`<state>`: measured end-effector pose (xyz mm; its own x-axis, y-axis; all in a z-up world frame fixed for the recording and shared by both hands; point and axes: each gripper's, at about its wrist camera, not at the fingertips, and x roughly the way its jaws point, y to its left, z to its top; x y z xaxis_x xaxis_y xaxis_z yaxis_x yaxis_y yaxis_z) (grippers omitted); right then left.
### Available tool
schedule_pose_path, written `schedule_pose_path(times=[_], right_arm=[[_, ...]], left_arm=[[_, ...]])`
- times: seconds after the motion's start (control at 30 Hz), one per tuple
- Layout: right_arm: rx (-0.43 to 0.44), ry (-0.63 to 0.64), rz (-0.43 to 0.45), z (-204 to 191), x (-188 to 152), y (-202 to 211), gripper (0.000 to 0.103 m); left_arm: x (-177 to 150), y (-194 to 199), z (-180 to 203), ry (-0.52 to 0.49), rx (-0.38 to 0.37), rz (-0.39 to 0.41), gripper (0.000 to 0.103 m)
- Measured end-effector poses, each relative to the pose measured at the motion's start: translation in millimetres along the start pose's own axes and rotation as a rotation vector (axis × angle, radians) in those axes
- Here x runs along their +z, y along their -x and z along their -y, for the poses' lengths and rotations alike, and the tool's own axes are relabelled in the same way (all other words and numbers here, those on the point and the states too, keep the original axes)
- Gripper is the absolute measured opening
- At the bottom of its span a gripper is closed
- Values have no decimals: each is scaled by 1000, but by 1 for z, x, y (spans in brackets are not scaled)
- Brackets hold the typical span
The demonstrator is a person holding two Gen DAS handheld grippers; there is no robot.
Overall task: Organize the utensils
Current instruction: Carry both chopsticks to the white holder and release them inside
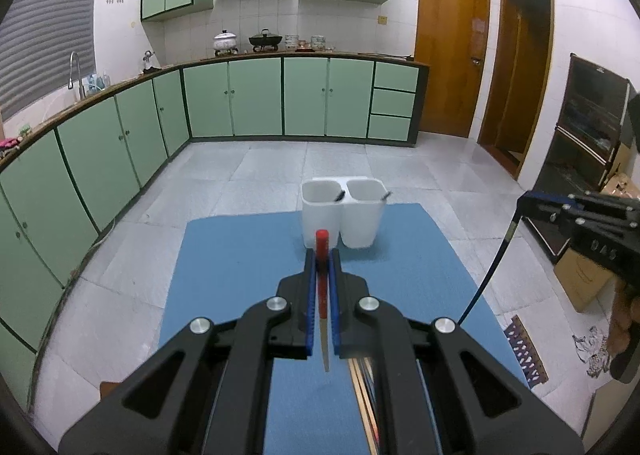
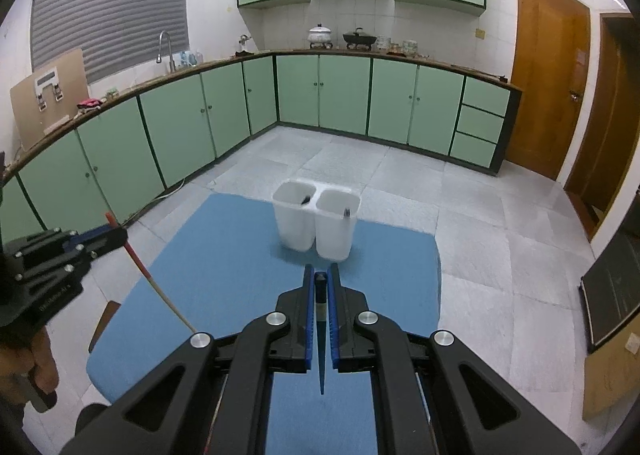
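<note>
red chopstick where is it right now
The red chopstick is clamped in the left gripper, held above the blue mat just short of the white twin-cup holder.

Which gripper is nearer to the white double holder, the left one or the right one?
Hard to call; neither is clearly nearer. The left gripper, holding a red-handled chopstick, and the right gripper, holding a dark chopstick, both hover short of the white double holder, over the blue mat.

Two white cups (image 1: 343,211) stand joined side by side on one blue mat (image 1: 240,255), each holding one dark utensil. Two grippers are in view, the left gripper (image 1: 322,255) clamping one red chopstick (image 1: 322,267) and the right gripper (image 2: 321,275) one dark chopstick (image 2: 320,295).
</note>
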<state>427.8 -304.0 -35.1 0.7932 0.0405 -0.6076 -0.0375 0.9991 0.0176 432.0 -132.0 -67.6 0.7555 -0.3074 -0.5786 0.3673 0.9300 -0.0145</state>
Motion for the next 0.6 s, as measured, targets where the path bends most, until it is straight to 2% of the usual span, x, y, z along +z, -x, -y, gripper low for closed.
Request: schedule_pose_path(times=[0.27, 0.6], right_arm=[[6, -17, 51, 5, 69, -14, 6], [-9, -42, 114, 16, 151, -57, 6]], left_arm=[[59, -26, -3, -6, 33, 25, 5], [148, -58, -5, 25, 27, 127, 5]])
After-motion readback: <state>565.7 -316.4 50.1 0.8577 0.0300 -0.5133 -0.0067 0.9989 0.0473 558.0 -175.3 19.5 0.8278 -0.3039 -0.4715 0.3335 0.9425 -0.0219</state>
